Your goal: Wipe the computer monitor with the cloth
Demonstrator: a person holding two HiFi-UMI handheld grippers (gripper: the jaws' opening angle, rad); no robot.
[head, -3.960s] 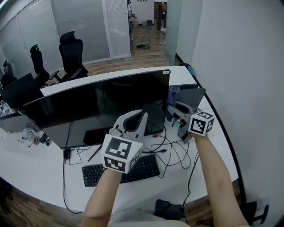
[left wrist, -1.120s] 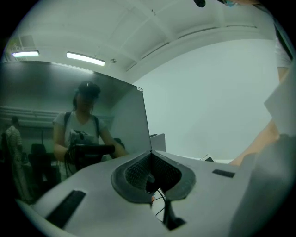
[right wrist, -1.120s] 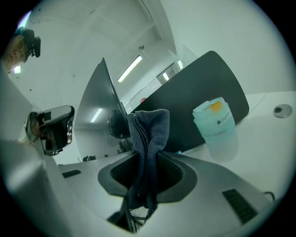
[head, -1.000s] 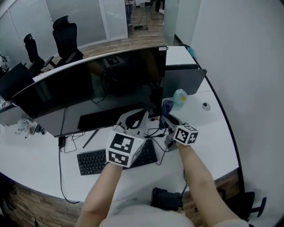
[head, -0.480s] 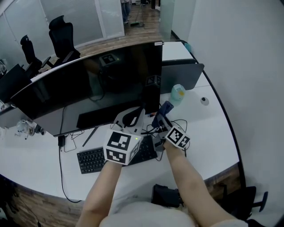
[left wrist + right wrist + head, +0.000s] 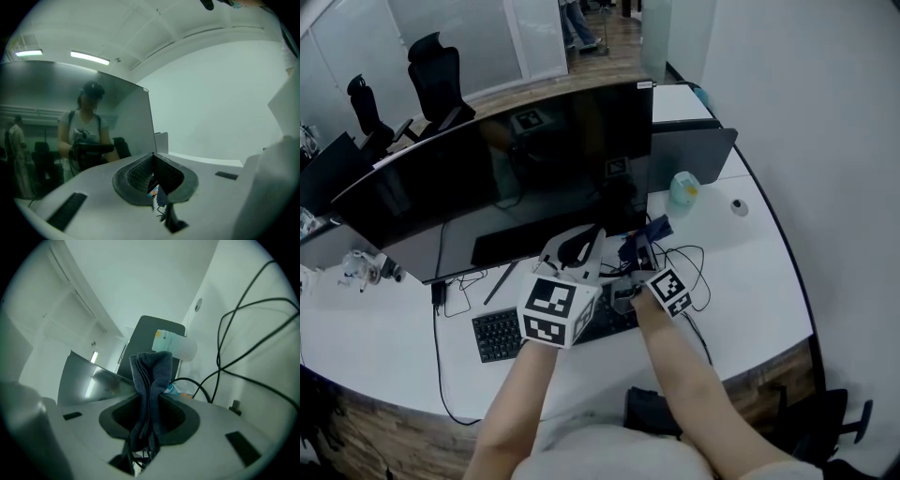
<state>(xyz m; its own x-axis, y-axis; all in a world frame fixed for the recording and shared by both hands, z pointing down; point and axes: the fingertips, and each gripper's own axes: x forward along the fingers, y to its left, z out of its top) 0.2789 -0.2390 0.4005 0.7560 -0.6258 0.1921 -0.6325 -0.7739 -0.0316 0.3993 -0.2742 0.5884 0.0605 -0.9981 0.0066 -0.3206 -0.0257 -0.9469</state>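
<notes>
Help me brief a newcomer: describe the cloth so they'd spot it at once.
Start at the wide dark monitor on the white desk; in front of its right end is the right gripper. The cloth is the dark blue-grey folded fabric pinched in its jaws and sticking out past them, soft and bunched, unlike the thin black cables around it.

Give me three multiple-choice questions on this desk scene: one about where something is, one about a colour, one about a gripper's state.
1. The keyboard lies:
A) in front of the monitor
B) behind the monitor
C) on top of the monitor

2. The cloth is:
A) white
B) red
C) dark blue

3. The right gripper is:
A) open and empty
B) shut on the cloth
C) shut with nothing in it

Answers:
1 A, it lies on the desk on the person's side of the monitor.
2 C, its folds look dark blue.
3 B, the jaws pinch the cloth between them.
</notes>
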